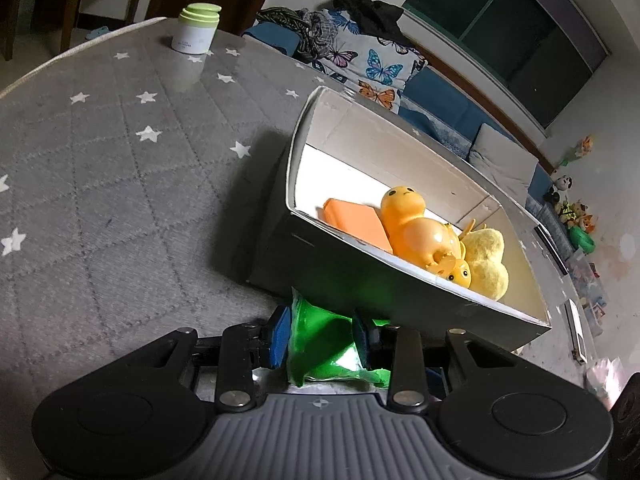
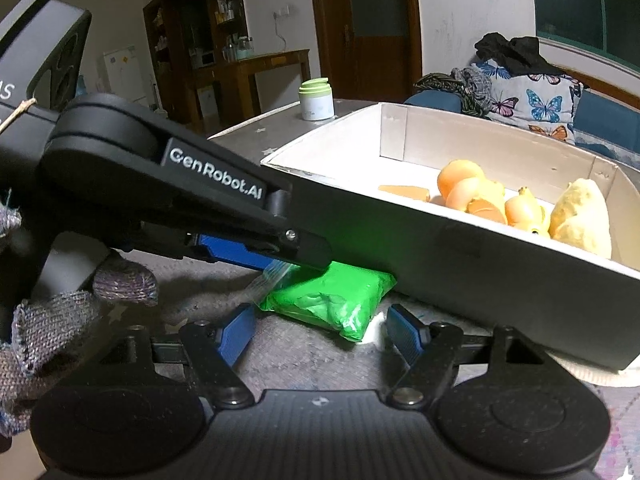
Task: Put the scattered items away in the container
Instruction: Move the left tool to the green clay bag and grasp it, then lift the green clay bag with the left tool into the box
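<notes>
A green plastic packet (image 2: 340, 300) lies on the grey star mat against the near wall of the dark box (image 2: 460, 264). My left gripper (image 1: 320, 338) has its blue pads (image 1: 278, 340) against both sides of the packet (image 1: 320, 336), crumpling it. In the right wrist view the left gripper (image 2: 296, 250) reaches in from the left over the packet's clear end. My right gripper (image 2: 320, 334) is open just short of the packet, pads apart and touching nothing. Inside the box (image 1: 304, 120) lie an orange block (image 1: 356, 220), orange duck toys (image 1: 420, 232) and a yellow plush (image 1: 486, 264).
A white jar with a green lid (image 1: 196, 30) stands at the mat's far edge. A sofa with butterfly cushions (image 1: 380, 64) and clothes runs behind the box. A gloved hand (image 2: 48, 320) holds the left gripper. Bare mat (image 1: 120, 200) spreads left of the box.
</notes>
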`<act>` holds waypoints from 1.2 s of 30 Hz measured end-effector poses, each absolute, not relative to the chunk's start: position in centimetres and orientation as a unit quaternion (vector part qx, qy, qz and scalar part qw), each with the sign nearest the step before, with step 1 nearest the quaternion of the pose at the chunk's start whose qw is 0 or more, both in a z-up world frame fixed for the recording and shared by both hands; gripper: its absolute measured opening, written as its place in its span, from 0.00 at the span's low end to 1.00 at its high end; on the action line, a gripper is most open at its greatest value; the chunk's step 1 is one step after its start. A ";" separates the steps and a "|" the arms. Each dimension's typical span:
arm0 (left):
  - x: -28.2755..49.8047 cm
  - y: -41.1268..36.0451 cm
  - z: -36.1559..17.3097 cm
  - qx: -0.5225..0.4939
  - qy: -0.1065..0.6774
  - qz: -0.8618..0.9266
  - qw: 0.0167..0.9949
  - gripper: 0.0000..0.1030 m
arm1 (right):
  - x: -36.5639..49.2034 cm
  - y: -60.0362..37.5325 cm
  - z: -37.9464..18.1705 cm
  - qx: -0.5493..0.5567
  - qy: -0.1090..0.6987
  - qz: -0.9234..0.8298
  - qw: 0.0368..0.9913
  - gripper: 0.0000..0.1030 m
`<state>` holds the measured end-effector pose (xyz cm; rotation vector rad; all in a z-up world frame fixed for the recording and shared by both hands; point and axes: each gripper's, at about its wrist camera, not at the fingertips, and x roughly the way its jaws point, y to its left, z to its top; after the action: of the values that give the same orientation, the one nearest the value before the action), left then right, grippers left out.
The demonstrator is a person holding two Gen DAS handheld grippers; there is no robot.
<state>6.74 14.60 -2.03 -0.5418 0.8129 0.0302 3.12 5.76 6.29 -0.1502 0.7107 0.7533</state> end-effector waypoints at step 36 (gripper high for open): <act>4.4 12.1 4.2 -0.222 0.326 -0.008 0.919 0.35 | 1.6 4.1 10.9 -0.072 0.272 0.362 0.888 0.66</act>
<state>4.39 12.05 4.23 -0.4574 0.6706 -0.0170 1.61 4.13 10.93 -0.1503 0.5659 0.7525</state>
